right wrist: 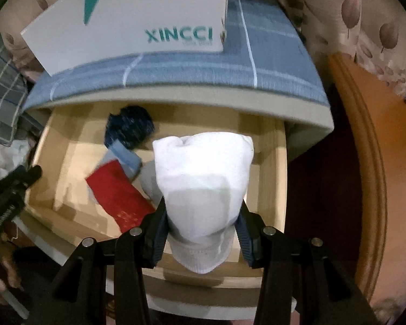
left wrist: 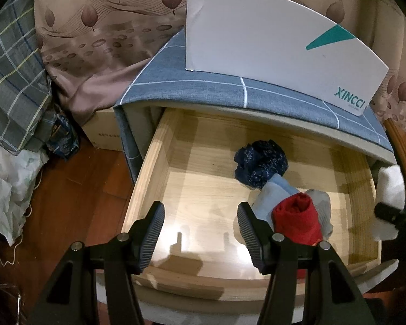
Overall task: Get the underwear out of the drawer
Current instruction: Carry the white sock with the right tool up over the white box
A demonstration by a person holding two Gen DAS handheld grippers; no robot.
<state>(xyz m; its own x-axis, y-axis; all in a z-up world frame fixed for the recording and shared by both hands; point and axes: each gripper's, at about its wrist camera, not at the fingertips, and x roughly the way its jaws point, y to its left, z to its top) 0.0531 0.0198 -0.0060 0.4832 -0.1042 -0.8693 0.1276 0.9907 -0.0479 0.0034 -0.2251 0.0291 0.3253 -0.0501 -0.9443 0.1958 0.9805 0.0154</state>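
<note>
The pale wooden drawer [left wrist: 159, 162] [right wrist: 273, 178] stands pulled out of a cabinet draped in blue checked cloth [left wrist: 203, 92] [right wrist: 203, 73]. My right gripper [right wrist: 203, 216] is shut on a rolled white garment [right wrist: 203, 178] and holds it above the drawer's right side; that white roll [left wrist: 389, 187] shows at the right edge of the left wrist view. In the drawer lie a dark blue patterned roll [left wrist: 259, 165] [right wrist: 130, 127], a light blue piece [left wrist: 273, 195] [right wrist: 127, 157], a red roll [left wrist: 297, 216] [right wrist: 116, 192] and a grey piece [left wrist: 322, 203]. My left gripper [left wrist: 200, 233] is open over the drawer's front, nothing between its fingers.
A white XINCCI box [left wrist: 270, 40] [right wrist: 138, 19] rests on the cabinet top. Patterned bedding [left wrist: 94, 40] and a plaid cloth [left wrist: 10, 81] lie to the left, with a cardboard box [left wrist: 102, 132] on the wooden floor. A curved wooden bed frame [right wrist: 365, 162] rises on the right.
</note>
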